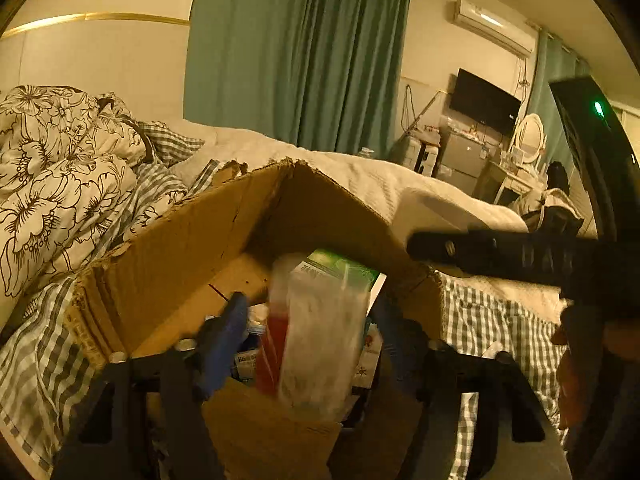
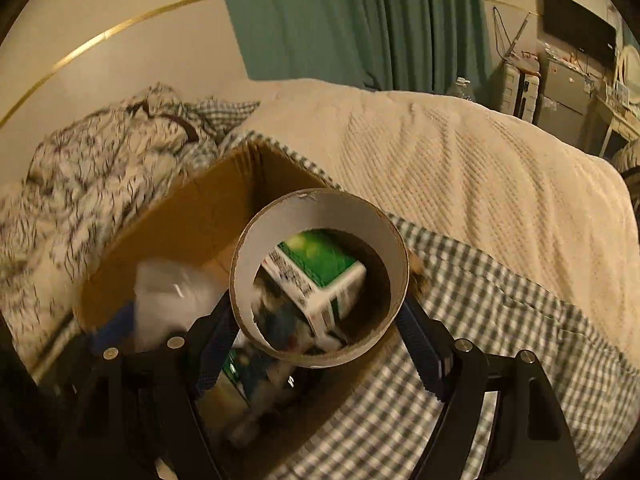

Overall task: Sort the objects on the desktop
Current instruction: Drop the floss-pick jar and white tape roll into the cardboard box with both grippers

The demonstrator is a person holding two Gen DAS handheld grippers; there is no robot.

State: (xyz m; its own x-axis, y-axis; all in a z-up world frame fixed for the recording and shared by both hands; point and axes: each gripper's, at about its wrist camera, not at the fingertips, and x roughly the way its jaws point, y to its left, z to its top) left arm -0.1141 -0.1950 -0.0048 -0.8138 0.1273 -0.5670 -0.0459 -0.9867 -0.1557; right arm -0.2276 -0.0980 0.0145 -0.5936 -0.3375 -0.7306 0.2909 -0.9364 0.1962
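Observation:
An open cardboard box (image 1: pixel 176 248) sits on the bed and holds a green and white carton (image 1: pixel 340 270) and several small items. My left gripper (image 1: pixel 308 332) hangs over the box with a blurred clear plastic packet (image 1: pixel 320 336) with a red part between its blue fingers (image 1: pixel 224 340); whether the fingers touch the packet I cannot tell. My right gripper (image 2: pixel 320 320) is shut on a cardboard tape roll core (image 2: pixel 320 276) above the box (image 2: pixel 188 220). The carton (image 2: pixel 320 276) shows through the ring. The clear packet (image 2: pixel 172 292) shows at the left.
The box rests on a grey checked sheet (image 2: pixel 480 320). A cream blanket (image 2: pixel 460 152) lies to the right, a flowered duvet (image 1: pixel 52 184) to the left. The other gripper's black body (image 1: pixel 540 256) crosses the right of the left wrist view.

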